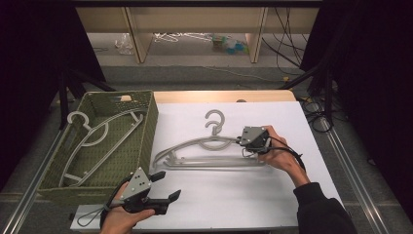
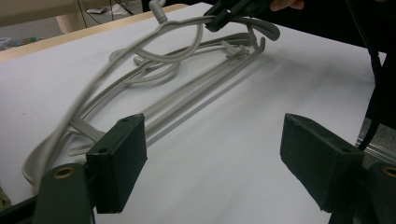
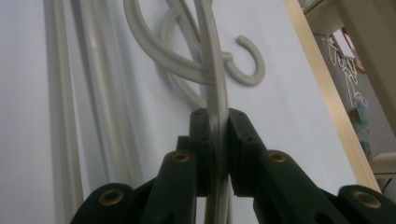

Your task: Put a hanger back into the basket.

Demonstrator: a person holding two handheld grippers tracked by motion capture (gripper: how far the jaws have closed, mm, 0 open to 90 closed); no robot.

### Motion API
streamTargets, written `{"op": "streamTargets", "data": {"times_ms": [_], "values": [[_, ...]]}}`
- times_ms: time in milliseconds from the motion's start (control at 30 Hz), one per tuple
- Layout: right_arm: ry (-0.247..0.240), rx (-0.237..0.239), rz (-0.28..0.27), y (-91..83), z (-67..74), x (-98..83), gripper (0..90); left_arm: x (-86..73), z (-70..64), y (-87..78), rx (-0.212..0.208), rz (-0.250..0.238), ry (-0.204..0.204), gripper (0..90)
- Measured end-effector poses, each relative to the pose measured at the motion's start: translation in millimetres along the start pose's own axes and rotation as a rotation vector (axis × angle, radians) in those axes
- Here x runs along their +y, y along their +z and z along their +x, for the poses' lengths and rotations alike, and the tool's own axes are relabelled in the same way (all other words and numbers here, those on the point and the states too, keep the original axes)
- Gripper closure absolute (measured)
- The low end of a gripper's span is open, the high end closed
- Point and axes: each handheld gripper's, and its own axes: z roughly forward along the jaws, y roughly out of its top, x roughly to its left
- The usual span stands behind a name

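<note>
No readable text. Your right gripper pinches the top hanger on the white table; left gripper spread, empty. Basket left, shelving behind.

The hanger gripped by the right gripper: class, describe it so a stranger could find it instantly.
On the white tabletop, right of the green woven basket, lies a pile of grey hangers. The held hanger is topmost, its shoulder pinched in the right gripper.
</note>
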Motion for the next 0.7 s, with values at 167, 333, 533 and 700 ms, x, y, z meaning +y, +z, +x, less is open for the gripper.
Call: {"op": "streamTargets", "data": {"times_ms": [167, 333, 533, 700], "values": [[0.021, 0.024, -0.025, -10.3, 11.4, -6.2, 82.1, 0.9, 0.6, 0.2, 0.004, -0.001, 0.001, 22.7], [0.044, 0.036, -0.065, -25.5, 21.6, -10.7, 82.1, 6.3, 2.5, 2.5, 0.019, -0.018, 0.004, 22.7], [0.029, 0.04, -0.124, -48.5, 34.0, -5.8, 82.1, 22.7, 3.6, 13.3, 0.018, -0.025, 0.023, 23.8], [0.02, 0.059, -0.139, -55.2, 46.4, -3.5, 82.0, 39.8, 2.9, 42.7, -0.012, 0.017, 0.042, 29.1]]}}
